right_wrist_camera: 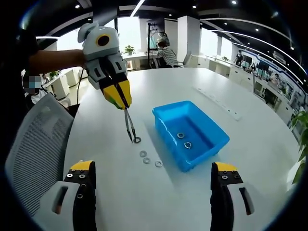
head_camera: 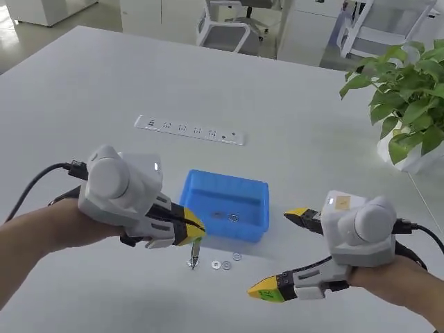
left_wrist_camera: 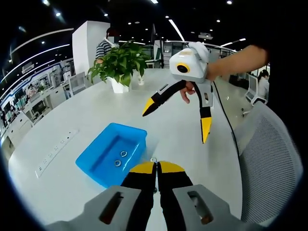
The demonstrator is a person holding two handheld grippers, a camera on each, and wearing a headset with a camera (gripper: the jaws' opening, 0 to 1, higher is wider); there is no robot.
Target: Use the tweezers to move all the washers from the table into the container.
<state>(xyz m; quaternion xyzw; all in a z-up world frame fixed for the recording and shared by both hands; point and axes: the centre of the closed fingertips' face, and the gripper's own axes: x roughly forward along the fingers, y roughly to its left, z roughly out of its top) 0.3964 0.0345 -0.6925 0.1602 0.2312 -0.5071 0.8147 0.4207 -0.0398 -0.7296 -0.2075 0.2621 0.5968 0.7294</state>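
Observation:
My left gripper [head_camera: 197, 229] [left_wrist_camera: 156, 166] is shut on a pair of metal tweezers [head_camera: 194, 252] [right_wrist_camera: 129, 124] that point down at the table. Their tips rest at one washer [right_wrist_camera: 137, 140] [left_wrist_camera: 154, 160]; I cannot tell whether they pinch it. Three more washers [head_camera: 226, 263] [right_wrist_camera: 147, 160] lie in a short row just right of the tips. Behind them stands the blue container [head_camera: 258, 208] [left_wrist_camera: 96, 161] [right_wrist_camera: 211, 129] with two washers [head_camera: 232, 218] [right_wrist_camera: 188, 144] inside. My right gripper [head_camera: 281, 253] [left_wrist_camera: 175, 126] is open and holds nothing, to the right of the container and above the table.
A white power strip [head_camera: 189, 130] lies behind the container. A potted plant [head_camera: 409, 90] stands at the table's far right edge. A grey mesh chair [left_wrist_camera: 269, 159] [right_wrist_camera: 33, 139] sits at the near side of the table. Other desks and chairs fill the room beyond.

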